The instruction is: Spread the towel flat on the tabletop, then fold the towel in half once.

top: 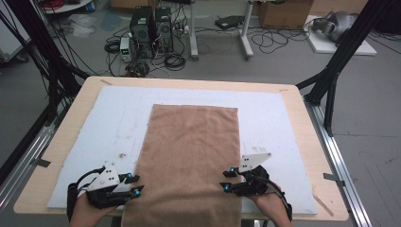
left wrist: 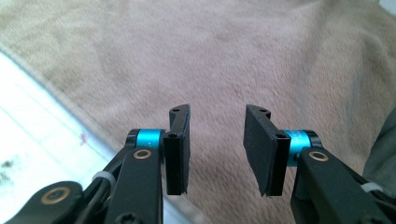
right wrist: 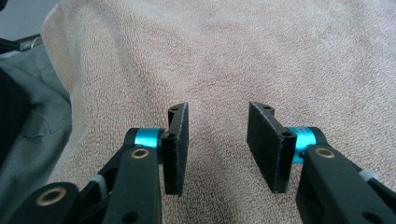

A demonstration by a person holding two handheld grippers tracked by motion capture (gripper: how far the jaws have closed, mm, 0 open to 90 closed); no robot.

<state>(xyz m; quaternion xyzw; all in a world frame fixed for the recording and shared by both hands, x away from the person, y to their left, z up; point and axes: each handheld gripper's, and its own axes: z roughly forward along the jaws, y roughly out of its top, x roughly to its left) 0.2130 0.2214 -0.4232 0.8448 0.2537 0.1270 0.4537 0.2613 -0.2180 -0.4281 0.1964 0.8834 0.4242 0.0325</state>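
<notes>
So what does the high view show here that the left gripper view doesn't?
High view alone: the whole towel as a long rectangle on the white board, its near end hanging over the table edge, the right hand-held gripper at its right edge, and computers on the floor beyond. Left gripper view alone: a close look at the left hand-held gripper, its jaws apart with nothing between them, above the towel's pile. Both share the towel, the board and the left hand-held gripper.

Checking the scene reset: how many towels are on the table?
1. One brown towel lies flat down the middle of the white mat, its near end hanging over the table's front edge between the two tools. Layers beneath it can't be ruled out.
</notes>
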